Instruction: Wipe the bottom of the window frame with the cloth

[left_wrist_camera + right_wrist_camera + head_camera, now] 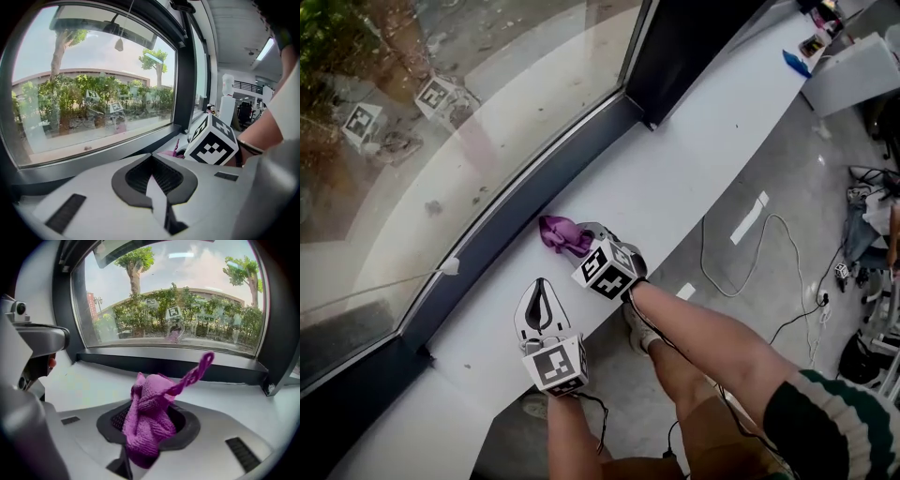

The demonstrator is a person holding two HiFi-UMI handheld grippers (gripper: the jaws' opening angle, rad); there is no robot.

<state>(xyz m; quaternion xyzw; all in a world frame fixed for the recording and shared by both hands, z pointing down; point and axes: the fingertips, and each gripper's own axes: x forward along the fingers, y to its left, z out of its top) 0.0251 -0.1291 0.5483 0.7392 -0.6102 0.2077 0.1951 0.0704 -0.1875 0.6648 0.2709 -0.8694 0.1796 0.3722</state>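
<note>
- Left gripper (541,286): hangs over the sill (675,178), on the room side of the frame (534,187) and well short of it. Jaws together, nothing between them. It looks idle in this job.
- Cloth (558,232): purple and bunched, just right of the left gripper. One loose tail points toward the frame. The wad sits on or just over the sill, near the frame's lower edge. I cannot tell whether it touches the dark rail.
- Right gripper (578,240): just behind the cloth on the room side, jaws clamped on the wad, nose aimed at the frame.
- Frame: the dark bottom rail runs diagonally under the glass (441,122). Specks and grime show on the ledge outside the glass.
- Step, as I judge it: the cloth is gripped and brought up to the rail, so the wipe is starting or about to start.
- Next move calls for pressing the wad onto the rail and drawing it along its length. The grip must stay tight so the cloth does not pull free, and the hard jaw tips should stay off the glass.
</note>
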